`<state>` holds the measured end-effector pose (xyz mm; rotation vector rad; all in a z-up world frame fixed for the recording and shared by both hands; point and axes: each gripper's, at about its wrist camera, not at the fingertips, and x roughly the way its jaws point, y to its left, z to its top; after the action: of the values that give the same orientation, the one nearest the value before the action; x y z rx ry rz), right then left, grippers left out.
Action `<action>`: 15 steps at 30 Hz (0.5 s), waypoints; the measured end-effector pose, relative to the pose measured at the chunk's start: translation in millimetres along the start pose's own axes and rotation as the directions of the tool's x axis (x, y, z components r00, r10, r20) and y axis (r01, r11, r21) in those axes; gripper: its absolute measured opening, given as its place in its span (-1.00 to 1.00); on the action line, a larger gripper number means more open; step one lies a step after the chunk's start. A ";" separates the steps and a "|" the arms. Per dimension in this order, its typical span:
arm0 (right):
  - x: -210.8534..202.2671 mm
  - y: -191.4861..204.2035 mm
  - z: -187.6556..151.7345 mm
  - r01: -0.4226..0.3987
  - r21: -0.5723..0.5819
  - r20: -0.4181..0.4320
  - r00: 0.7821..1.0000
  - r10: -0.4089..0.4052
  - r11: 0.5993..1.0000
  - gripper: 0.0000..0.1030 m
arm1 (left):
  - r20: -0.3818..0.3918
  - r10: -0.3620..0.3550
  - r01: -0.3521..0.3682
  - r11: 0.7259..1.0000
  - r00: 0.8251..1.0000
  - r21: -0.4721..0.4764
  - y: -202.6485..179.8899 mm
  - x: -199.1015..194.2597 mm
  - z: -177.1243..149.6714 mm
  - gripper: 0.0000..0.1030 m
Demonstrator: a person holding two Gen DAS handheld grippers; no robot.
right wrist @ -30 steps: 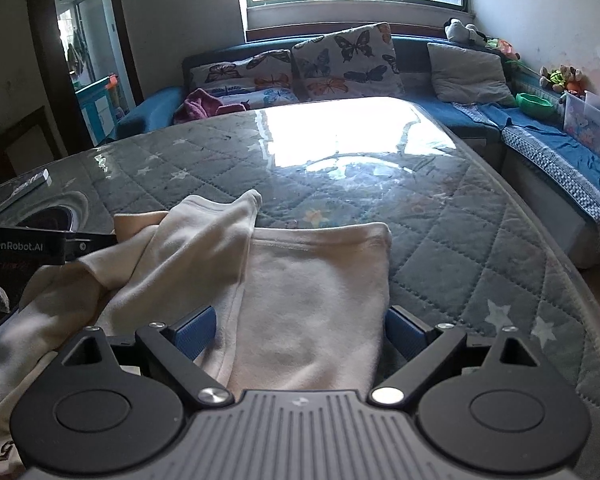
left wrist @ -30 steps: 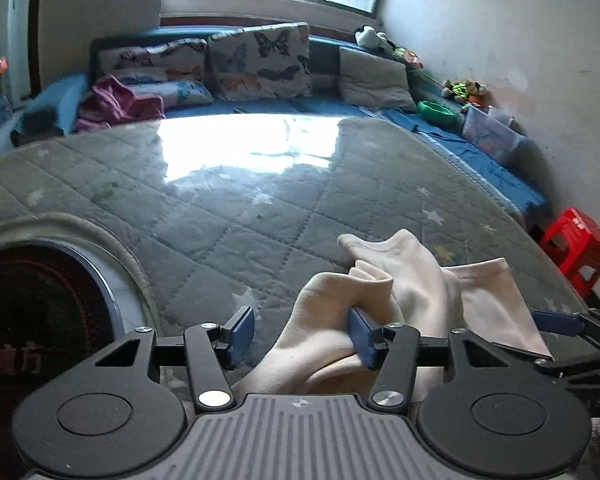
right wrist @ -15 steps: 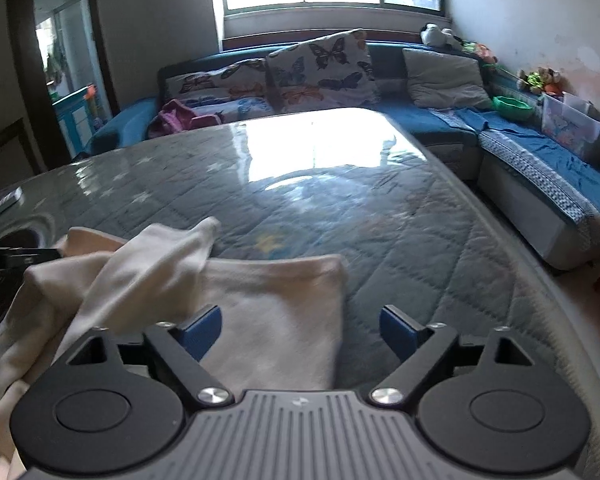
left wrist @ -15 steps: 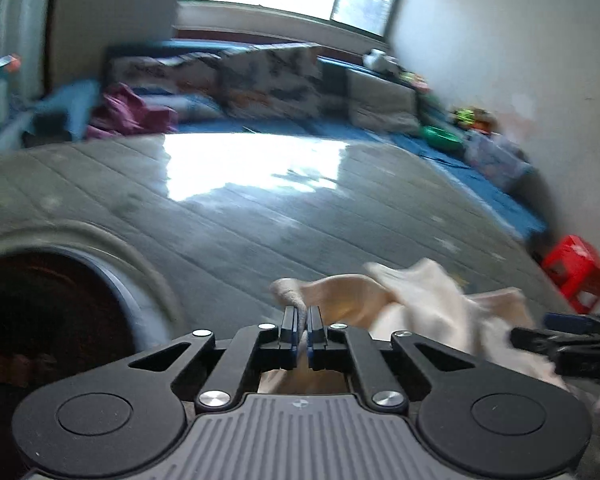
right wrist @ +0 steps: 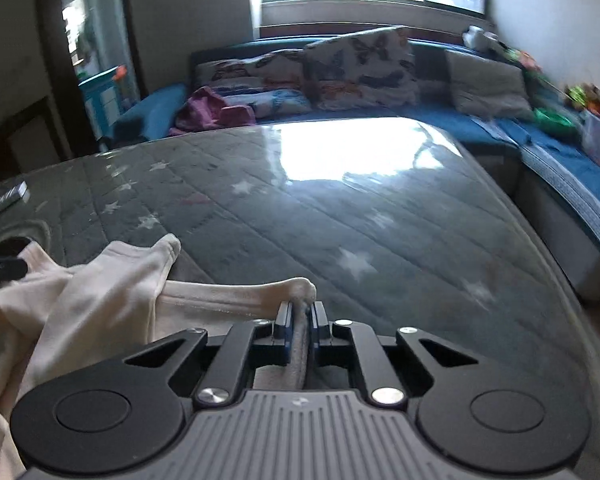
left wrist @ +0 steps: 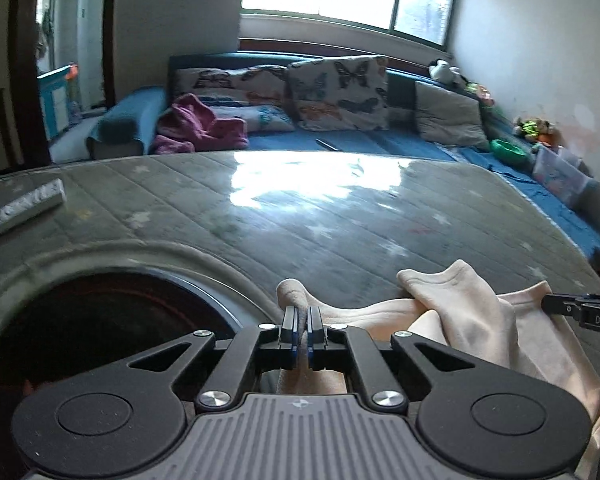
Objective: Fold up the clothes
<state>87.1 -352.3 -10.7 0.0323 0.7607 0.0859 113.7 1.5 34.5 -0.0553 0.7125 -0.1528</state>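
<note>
Grippers now both closed, a second ago both wide open. Left gripper [left wrist: 302,330] pinched on one corner of cream garment [left wrist: 472,324], right gripper [right wrist: 300,326] clamped on other corner [right wrist: 296,288]. Between them cloth pulled longer, less heaped than before, lying at near edge of grey quilted table [right wrist: 380,216]. Farther back, blue sofa [left wrist: 380,144] with butterfly cushions [left wrist: 340,92], more to the right in view than before.
</note>
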 end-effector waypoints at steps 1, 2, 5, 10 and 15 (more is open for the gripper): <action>6.0 4.9 4.6 0.003 -0.016 0.004 1.000 -0.003 1.000 -0.86 | 0.001 0.019 -0.019 1.000 1.000 -0.003 3.2 1.8 2.7 -0.91; 12.0 9.8 9.2 0.006 -0.033 0.008 1.000 -0.006 0.999 -0.86 | -0.001 0.030 -0.030 1.000 1.000 -0.005 6.7 3.0 4.1 -0.91; 25.5 23.4 19.2 0.014 -0.073 0.021 1.000 -0.012 0.997 -0.84 | -0.030 0.056 -0.056 0.998 0.998 0.005 13.7 10.8 6.0 -0.90; 21.1 40.4 23.6 0.021 -0.116 0.026 0.999 -0.019 0.993 -0.68 | -0.058 0.068 -0.068 0.998 0.996 0.003 21.2 13.1 2.8 -0.80; -1.8 50.4 22.1 -0.018 -0.148 0.036 0.999 0.024 0.989 -0.55 | -0.040 0.049 -0.050 0.998 0.998 -0.023 23.5 -2.7 -0.2 -0.68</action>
<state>97.7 -302.3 9.5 -0.0992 0.7151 0.1613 114.3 25.2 33.6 -0.0576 0.7545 -0.0979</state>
